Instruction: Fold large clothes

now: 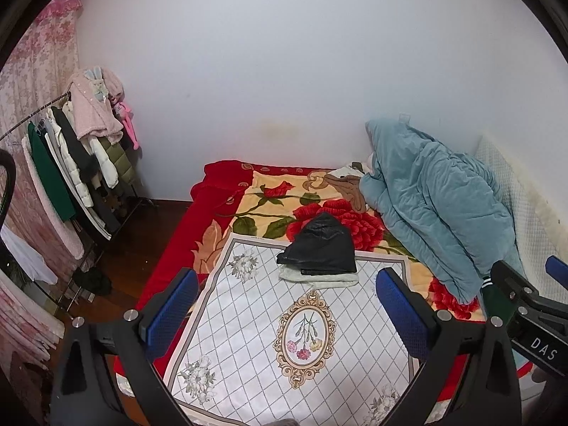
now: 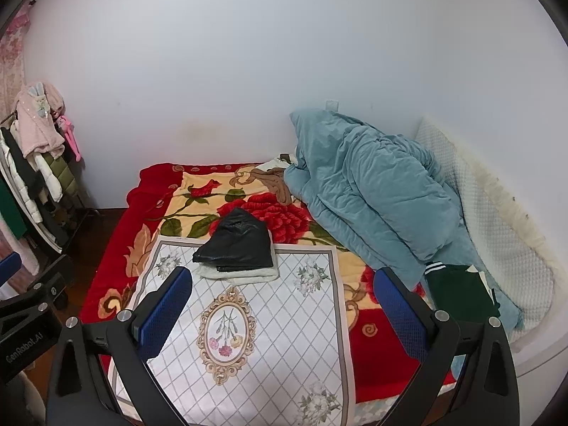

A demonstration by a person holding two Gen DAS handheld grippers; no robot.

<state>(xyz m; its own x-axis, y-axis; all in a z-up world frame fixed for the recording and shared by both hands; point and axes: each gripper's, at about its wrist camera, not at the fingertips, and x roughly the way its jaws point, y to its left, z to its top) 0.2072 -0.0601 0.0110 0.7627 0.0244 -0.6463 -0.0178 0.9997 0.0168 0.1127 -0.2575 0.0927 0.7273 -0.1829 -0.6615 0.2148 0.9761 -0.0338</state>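
On the bed (image 1: pixel 170 259), my two grippers hang over a white mat (image 1: pixel 284 337), both spread wide and empty.

I read "DAS" on the right gripper (image 2: pixel 280 305) and "GenRobot.AI" on the left gripper (image 1: pixel 285 305). A folded black jacket (image 1: pixel 321 248) lies on a folded white garment (image 1: pixel 319 278) at the mat's far edge; a dark green garment (image 2: pixel 458 294) sits right, beside the blue quilt (image 2: pixel 372 191).

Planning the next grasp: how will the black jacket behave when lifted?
The black jacket has a wrinkled, shiny surface, so it probably is smooth and may slip between pads. It lies folded and slumped on a white garment, so it is likely floppy and would unfold if lifted by one edge. Both grippers are open.
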